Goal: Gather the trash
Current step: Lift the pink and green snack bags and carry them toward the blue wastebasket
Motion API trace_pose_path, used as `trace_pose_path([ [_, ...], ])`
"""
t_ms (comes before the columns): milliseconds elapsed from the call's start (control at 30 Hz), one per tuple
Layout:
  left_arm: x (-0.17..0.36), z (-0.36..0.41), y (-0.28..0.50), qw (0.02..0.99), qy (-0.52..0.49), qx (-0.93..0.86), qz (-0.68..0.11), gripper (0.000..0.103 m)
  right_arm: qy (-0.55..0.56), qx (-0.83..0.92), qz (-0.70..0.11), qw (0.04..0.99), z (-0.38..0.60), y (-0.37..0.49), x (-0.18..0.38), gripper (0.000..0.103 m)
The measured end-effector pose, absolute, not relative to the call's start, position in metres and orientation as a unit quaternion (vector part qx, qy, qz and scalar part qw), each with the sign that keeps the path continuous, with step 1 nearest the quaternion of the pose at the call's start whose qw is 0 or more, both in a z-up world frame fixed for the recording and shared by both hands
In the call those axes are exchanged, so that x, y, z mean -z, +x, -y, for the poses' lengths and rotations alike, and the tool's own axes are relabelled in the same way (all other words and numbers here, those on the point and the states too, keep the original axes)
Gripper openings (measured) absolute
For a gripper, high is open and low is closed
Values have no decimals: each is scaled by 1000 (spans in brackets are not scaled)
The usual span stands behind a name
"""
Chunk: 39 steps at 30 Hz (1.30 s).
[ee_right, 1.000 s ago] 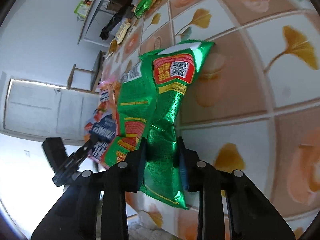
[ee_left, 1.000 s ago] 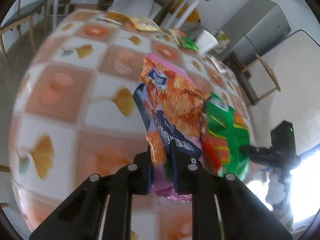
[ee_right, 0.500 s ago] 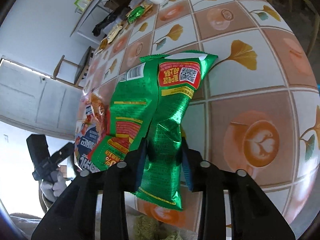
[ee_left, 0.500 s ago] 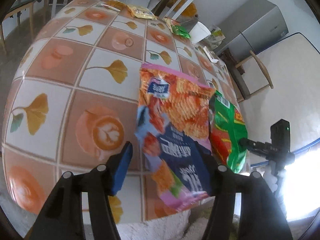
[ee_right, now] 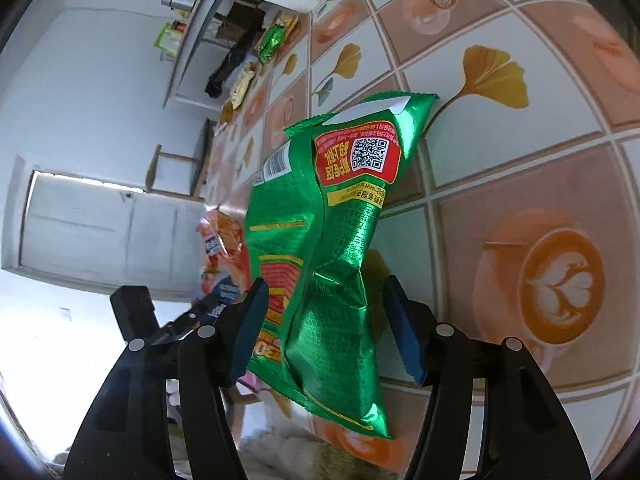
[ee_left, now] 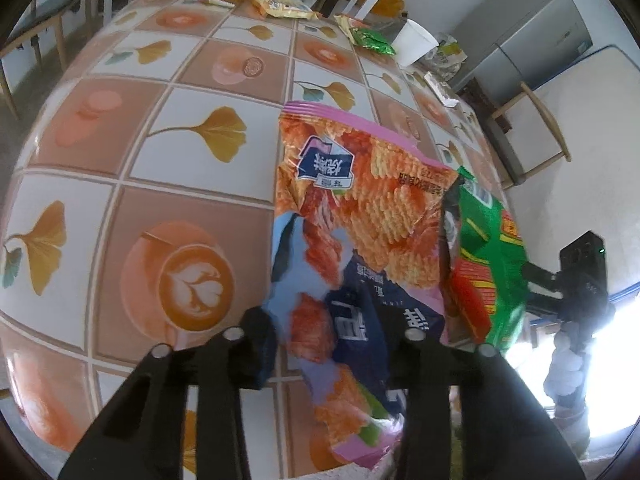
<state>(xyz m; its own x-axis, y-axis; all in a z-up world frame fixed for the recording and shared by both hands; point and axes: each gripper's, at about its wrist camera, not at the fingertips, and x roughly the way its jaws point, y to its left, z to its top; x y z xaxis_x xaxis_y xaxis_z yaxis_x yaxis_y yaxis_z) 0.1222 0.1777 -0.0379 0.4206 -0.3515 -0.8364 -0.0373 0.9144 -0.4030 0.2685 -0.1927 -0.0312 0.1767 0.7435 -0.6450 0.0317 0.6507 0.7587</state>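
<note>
An orange and pink chip bag lies flat on the tiled tablecloth, its near end hanging over the table's front edge. My left gripper straddles that end. Its jaws are closing, and the pads do not visibly press the bag. Right of it is a crumpled green snack bag, which the right wrist view shows close up with its far end on the cloth. My right gripper is around the green bag, its jaws opening and both blue pads clear of the foil.
A white paper cup stands at the table's far right. Near it lie a small green wrapper, yellow wrappers and a pale packet. A grey cabinet and a wooden chair stand beyond the right side.
Both grippers were shut on their bags and held them up. Both jaws have since come apart, and the orange bag now lies flat on the cloth. The left jaws have narrowed again.
</note>
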Motion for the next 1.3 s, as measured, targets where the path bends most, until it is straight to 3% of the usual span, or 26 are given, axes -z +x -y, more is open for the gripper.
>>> trace_pose_path([
  [100,38,-174,121,829,-168,88,-526,25,321,-255,-588,697,191,266,28,52],
  [267,37,-173,119,836,-165,81,-517,16,321,-242,-594,697,193,267,33,32],
  [633,25,-172,119,849,-154,80,-498,7,350,-236,-579,698,208,262,33,18],
  [1300,-21,-149,122,882,-130,108,-440,0,374,-220,-538,723,245,247,12,16],
])
